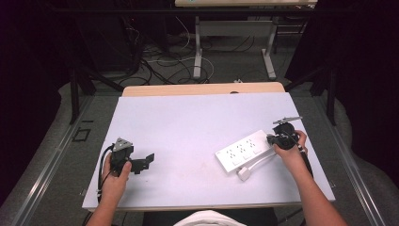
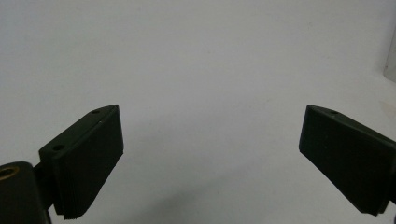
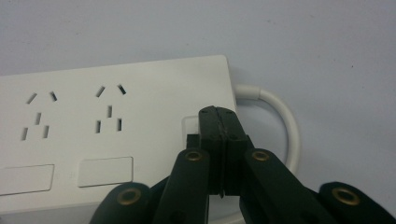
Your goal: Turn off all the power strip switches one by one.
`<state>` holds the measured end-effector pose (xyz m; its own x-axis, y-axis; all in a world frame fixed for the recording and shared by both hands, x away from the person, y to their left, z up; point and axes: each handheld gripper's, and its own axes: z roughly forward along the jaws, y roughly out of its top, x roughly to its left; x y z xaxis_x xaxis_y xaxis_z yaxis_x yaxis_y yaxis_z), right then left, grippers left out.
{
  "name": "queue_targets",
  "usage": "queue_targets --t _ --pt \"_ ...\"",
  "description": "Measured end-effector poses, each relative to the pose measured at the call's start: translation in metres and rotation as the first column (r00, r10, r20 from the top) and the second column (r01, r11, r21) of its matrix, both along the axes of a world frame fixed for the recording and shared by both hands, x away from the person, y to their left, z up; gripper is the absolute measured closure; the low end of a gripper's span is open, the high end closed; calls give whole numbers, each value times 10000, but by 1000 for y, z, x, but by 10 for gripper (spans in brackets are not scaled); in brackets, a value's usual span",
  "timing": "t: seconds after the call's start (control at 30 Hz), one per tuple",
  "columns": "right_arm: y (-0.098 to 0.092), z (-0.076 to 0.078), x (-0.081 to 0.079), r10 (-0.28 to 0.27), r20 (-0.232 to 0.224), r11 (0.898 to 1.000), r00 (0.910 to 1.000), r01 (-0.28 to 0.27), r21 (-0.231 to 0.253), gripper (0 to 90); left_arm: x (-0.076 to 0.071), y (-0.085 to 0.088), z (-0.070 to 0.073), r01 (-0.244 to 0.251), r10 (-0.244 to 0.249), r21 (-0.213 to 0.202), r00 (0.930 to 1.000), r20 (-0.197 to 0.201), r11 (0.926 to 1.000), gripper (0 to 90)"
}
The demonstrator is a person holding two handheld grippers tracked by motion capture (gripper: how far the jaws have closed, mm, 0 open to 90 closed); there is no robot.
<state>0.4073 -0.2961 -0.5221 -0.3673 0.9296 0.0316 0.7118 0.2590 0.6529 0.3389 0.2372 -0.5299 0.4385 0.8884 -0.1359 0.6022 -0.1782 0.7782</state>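
While the right tool (image 1: 272, 139) sits at the right of the high view, touching the far end of the white power strip (image 1: 242, 151) that lies slanted on the bench (image 1: 179, 122), the left tool (image 1: 149, 159) rests at lower left, well apart, probably idle for now. From the left gripper view, its jaws stand spread wide with nothing between them, bare bench beneath. From the right gripper view, the right tool (image 3: 218, 112) is clenched, its joined tips set at the strip's (image 3: 116, 135) cord end beside the last socket, likely pressing a switch; the white cable (image 3: 280, 116) loops off at right.
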Motion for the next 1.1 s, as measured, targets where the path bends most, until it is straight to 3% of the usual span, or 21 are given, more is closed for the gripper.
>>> queue_targets --t 0.3,0.33,0.47,0.73,1.1 --pt "-1 0 0 -25 -16 10000 10000 25 61 900 0 1 1 116 -115 17 9998 -166 9999 65" --pt "-1 0 0 -26 -18 10000 10000 26 67 900 0 0 0 25 -25 15 10000 -8 10000 65" --pt "-1 0 0 -6 -56 9999 10000 6 105 900 0 0 0 -17 18 -49 10000 24 10000 66" --pt "-2 2 -1 14 -34 9997 10000 -13 238 900 0 1 1 73 -73 -31 9999 -79 10000 66" --pt "2 16 -9 120 64 9980 9999 -124 612 900 0 1 1 54 -54 -37 9999 -90 10000 67"
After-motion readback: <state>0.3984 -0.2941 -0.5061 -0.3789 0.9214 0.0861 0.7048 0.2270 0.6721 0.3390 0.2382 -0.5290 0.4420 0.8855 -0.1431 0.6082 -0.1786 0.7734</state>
